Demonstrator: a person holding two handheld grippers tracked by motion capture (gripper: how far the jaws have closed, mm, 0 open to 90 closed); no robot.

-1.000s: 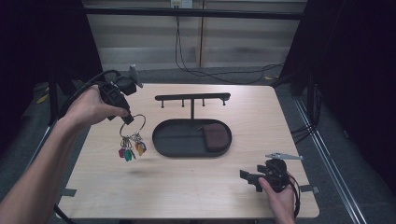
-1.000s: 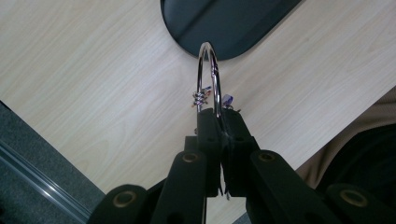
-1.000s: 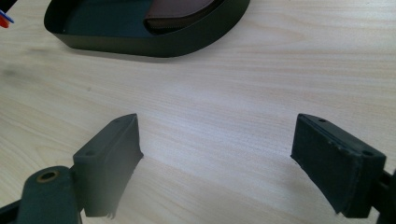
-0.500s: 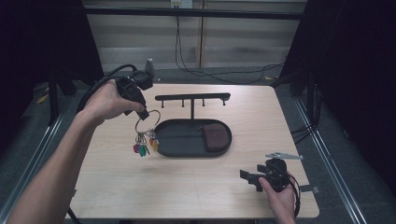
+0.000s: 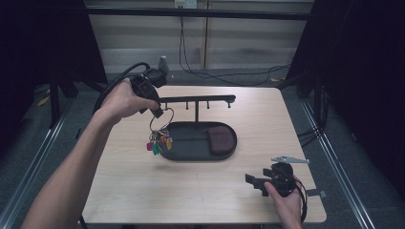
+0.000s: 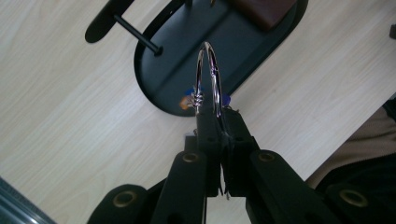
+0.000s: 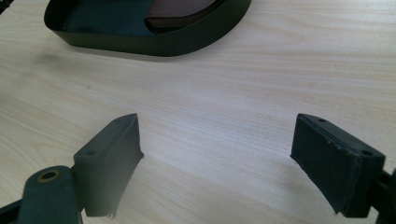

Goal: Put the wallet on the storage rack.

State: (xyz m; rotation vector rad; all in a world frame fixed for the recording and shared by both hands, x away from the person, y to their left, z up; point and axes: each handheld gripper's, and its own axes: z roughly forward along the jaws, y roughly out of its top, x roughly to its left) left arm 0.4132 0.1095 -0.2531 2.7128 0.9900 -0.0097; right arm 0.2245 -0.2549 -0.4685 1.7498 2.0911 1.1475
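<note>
Keyring (image 5: pixel 161 119) hangs straight below the left tool (image 5: pixel 156 112), whose jaws are clamped tight on the top of the loop, its coloured keys (image 5: pixel 158 143) dangling over the table just off the tray's (image 5: pixel 191 155) left end. The rack's peg bar (image 5: pixel 196 99) lies just beyond and rightward, long axis running left-right. The right tool (image 5: pixel 253 183) rests wide open, empty, well apart.
</note>
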